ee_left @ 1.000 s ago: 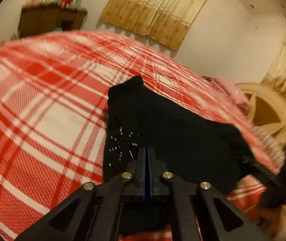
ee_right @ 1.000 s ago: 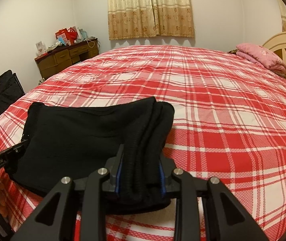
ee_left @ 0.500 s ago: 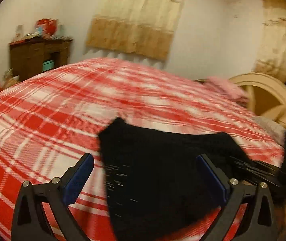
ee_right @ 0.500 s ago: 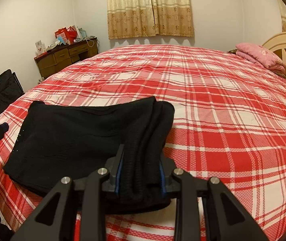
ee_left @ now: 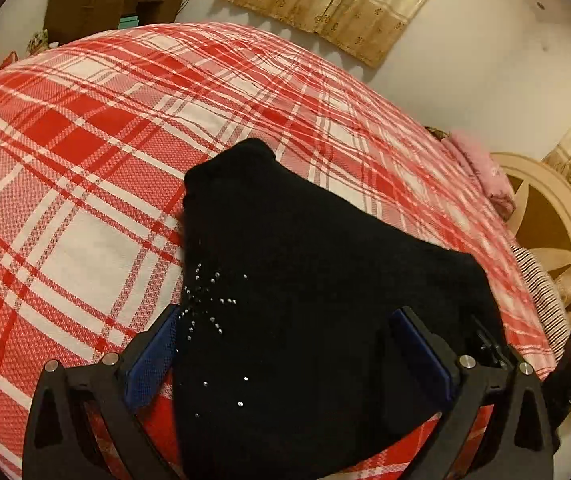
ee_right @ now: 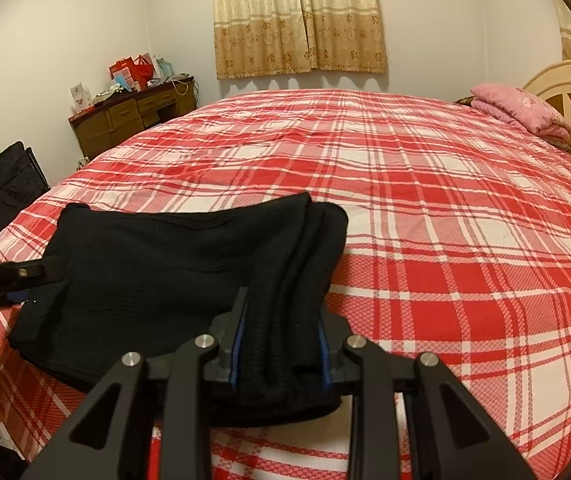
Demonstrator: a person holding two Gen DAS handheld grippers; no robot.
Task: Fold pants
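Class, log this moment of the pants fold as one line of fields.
left gripper: open, straddling pants edge | right gripper: shut on bunched pants end | pants: folded, lying on plaid bed

Both grippers, left gripper (ee_left: 285, 356) and right gripper (ee_right: 281, 344), are showing matte black angular frames, silver round screws, blue pads on fingers (ee_left: 153, 356); green light glowing.

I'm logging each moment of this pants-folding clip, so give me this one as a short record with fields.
garment: black pants, folded, lying on the bed
surface: red plaid bedspread
left gripper: open, fingers astride the studded end of the pants
right gripper: shut on the bunched ribbed edge
background: pink pillow, wooden desk, curtains
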